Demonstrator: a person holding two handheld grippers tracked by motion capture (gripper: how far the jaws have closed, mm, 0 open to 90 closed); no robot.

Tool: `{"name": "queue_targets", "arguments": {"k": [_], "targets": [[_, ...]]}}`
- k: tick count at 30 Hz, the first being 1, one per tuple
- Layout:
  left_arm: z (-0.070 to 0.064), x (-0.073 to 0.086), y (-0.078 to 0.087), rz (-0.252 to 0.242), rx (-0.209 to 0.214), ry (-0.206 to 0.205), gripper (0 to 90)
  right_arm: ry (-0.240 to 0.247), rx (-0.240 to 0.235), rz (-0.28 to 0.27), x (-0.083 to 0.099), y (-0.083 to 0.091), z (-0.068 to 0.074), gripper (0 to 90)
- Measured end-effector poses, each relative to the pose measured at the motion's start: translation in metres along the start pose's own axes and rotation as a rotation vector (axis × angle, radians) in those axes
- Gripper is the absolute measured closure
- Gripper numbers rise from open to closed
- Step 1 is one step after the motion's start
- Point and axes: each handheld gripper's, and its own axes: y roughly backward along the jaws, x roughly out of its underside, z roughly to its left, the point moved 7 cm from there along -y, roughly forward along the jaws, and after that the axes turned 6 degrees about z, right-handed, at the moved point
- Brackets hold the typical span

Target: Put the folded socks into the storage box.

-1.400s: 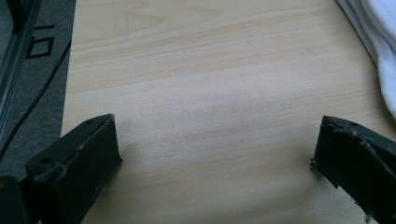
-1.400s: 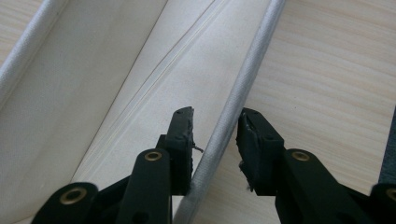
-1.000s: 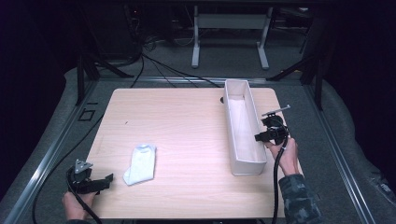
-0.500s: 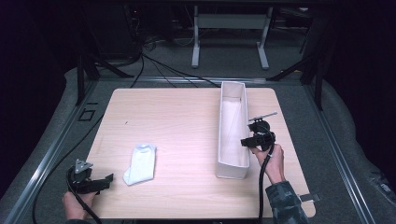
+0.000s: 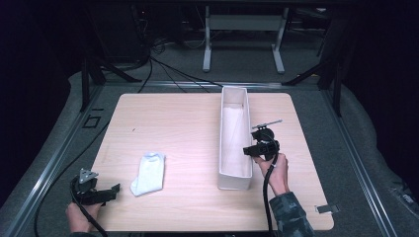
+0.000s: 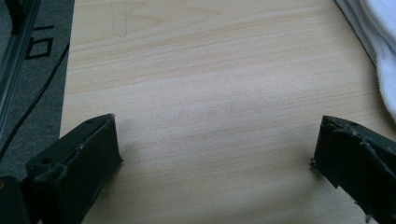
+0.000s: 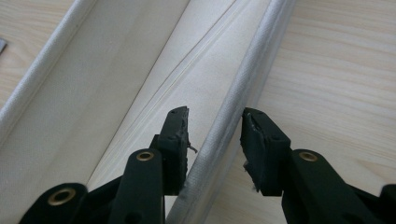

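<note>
A long white fabric bin stands lengthwise on the right half of the wooden table. My right gripper sits at the bin's right wall, near its front end. In the right gripper view the right gripper is shut on the bin, one jaw inside the wall and one outside its rim. A white sock lies flat at the front left. My left gripper rests low at the table's front left corner, left of the sock. In its own view the left gripper is wide open over bare wood, with the sock at the upper right.
Dark carpeted floor and a metal rail run around the table, and cables trail at the back. A small clip lies beyond the front right corner. Bare wood lies between the sock and the bin.
The bin has slid leftward across the table, with my right gripper moving along at its right wall. The left gripper and the sock have stayed put.
</note>
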Motion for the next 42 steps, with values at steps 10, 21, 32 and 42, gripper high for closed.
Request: {"name": "queue_targets", "arguments": {"k": [10,21,32,42], "targets": [[0.000,0.000,0.000,0.000,0.000,0.000,0.2,0.010,-0.010,-0.028,-0.001,-0.007,0.021,58.7],[0.000,0.000,0.000,0.002,0.000,-0.003,0.1,0.034,-0.031,-0.027,-0.005,-0.014,0.041,56.4],[0.000,-0.001,0.000,0.001,0.001,-0.002,0.2,0.061,-0.029,-0.016,-0.009,-0.018,0.050,54.9],[-0.001,0.000,0.000,0.000,0.001,-0.002,0.3,0.069,-0.087,-0.035,-0.005,-0.022,0.067,59.2]]}}
